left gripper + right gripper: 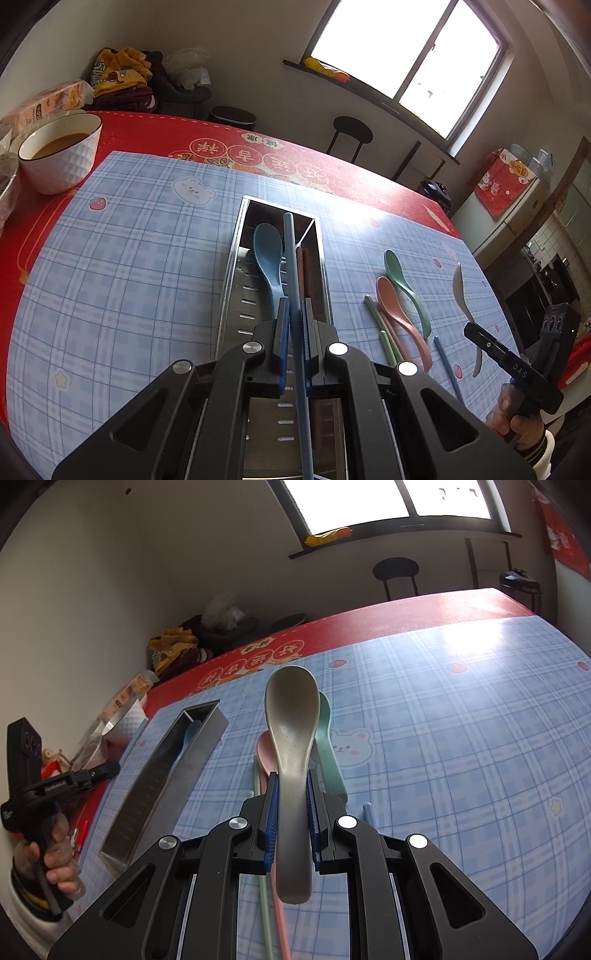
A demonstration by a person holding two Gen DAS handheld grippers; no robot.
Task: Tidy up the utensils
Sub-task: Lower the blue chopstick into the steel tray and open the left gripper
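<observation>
My left claw (294, 325) is shut tight on a blue chopstick (291, 266). The stick hangs over the metal box (231, 273) in the middle of the counter (129, 258). A blue spoon (267, 254) lies in the box. My right claw (291, 808) squeezes a gray spoon (291, 731) by its handle, lifted above the counter. Under it lie a pink spoon (265, 755), a green spoon (328, 746) and a green chopstick (264, 904), right of the box.
</observation>
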